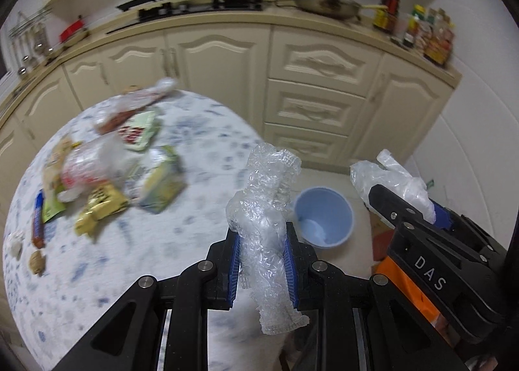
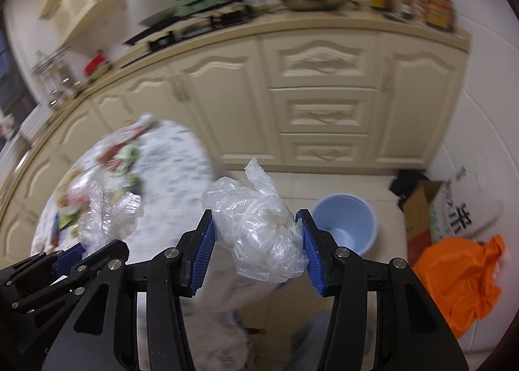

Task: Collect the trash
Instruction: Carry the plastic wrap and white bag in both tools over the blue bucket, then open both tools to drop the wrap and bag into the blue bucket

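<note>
Left gripper [image 1: 262, 260] clamps a crumpled clear bubble-wrap strip [image 1: 266, 209]; right gripper [image 2: 259, 247] pinches a crumpled clear plastic bag [image 2: 259, 234]. Recommend centring each over the round pale-blue plastic bin [image 2: 345, 225] before releasing.

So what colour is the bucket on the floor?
The bucket is light blue. It shows best in the right wrist view, standing open on the pale floor.

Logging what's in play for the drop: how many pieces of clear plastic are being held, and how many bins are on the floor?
Crumpled clear plastic pieces held: 2 (bubble-wrap strip, film bag)
Light blue round plastic bins: 1
Total: 3
</note>
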`<state>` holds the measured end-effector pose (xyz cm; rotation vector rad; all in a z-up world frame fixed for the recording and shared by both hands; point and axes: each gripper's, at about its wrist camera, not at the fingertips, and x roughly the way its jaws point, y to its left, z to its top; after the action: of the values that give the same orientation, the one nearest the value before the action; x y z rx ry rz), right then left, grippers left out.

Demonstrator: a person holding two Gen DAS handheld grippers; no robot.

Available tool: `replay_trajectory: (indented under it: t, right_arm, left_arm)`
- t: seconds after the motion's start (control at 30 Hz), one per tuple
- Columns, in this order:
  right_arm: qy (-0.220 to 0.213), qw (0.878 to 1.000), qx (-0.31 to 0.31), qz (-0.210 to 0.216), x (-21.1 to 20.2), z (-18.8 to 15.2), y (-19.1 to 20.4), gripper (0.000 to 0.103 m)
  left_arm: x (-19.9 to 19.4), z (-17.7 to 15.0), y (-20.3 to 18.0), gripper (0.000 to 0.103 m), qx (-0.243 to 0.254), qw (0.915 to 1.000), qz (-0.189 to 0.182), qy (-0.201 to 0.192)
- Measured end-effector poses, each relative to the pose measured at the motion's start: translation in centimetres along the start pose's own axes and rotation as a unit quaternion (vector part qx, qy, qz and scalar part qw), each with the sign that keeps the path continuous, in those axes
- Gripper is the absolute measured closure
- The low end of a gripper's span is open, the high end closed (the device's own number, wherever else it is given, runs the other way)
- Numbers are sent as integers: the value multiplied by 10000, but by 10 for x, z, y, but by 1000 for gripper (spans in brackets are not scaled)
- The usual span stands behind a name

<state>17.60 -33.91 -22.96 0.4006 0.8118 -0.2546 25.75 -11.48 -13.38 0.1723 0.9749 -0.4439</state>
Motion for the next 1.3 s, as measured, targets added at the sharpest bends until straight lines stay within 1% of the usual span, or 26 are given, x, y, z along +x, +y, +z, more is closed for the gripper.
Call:
replay_trajectory:
  t: [0.2,0.37,0.47,0.5,0.53,0.63,0.67,0.73,0.77,0.83,0.87,0.93,1.0,1.07,1.13,1.17,1.2,1.23,1.3]
  right_arm:
    - [174,9980,487,-358,23,6,-60,52]
    - [325,9942,896,-495,56,14,-99,52]
    - [382,9909,1119,-643,78,19,-120,52]
    - [414,9898,1182,-672,87,22,-127,52]
    - [414,9899,1228,-568,94,25,-132,52]
    - [484,9856,1491,-628,119,33,-155,52]
    - [509,9839,1587,-647,127,35,-162,52]
    - [565,9796,1782,-734,145,39,-177,52]
    - [599,9770,1884,-794,153,41,-185,52]
    - [546,9714,2123,-917,169,43,-204,52]
    - [539,9689,2207,-986,177,43,-213,52]
    - [519,9641,2392,-1031,191,41,-233,52]
    - [400,9616,2561,-899,203,37,-249,52]
    - [407,9617,2571,-861,214,31,-257,52]
    - [560,9592,2651,-808,229,23,-264,52]
    - [634,9574,2720,-729,236,19,-267,52]
    - [698,9544,2823,-677,245,15,-271,52]
    - [778,9507,2917,-707,252,11,-274,52]
    - [986,9463,2973,-797,264,7,-276,52]
  left_arm:
    - [59,34,-45,83,363,9989,-156,244]
    - [119,69,-75,83,523,9963,-236,637]
    - [158,93,-90,83,561,9942,-195,895]
    - [172,103,-93,83,536,9935,-119,996]
    - [181,109,-96,83,529,9932,-72,1039]
    - [220,134,-114,83,710,9902,12,1201]
    - [237,142,-121,83,766,9884,9,1311]
    - [265,155,-135,83,856,9853,-148,1472]
    - [284,163,-142,83,942,9827,-159,1585]
    - [319,178,-157,83,1123,9777,-193,1762]
    - [336,185,-164,83,1206,9758,-170,1814]
    - [370,194,-176,83,1403,9698,170,1987]
    - [398,199,-188,83,1558,9662,169,2048]
    - [433,205,-200,83,1656,9619,181,2169]
    - [463,206,-208,83,1685,9573,113,2346]
    - [478,204,-212,83,1743,9497,137,2599]
    - [491,203,-217,83,1841,9413,60,2828]
    - [497,204,-216,83,1849,9399,-16,2871]
    - [515,212,-217,82,1783,9410,37,2875]
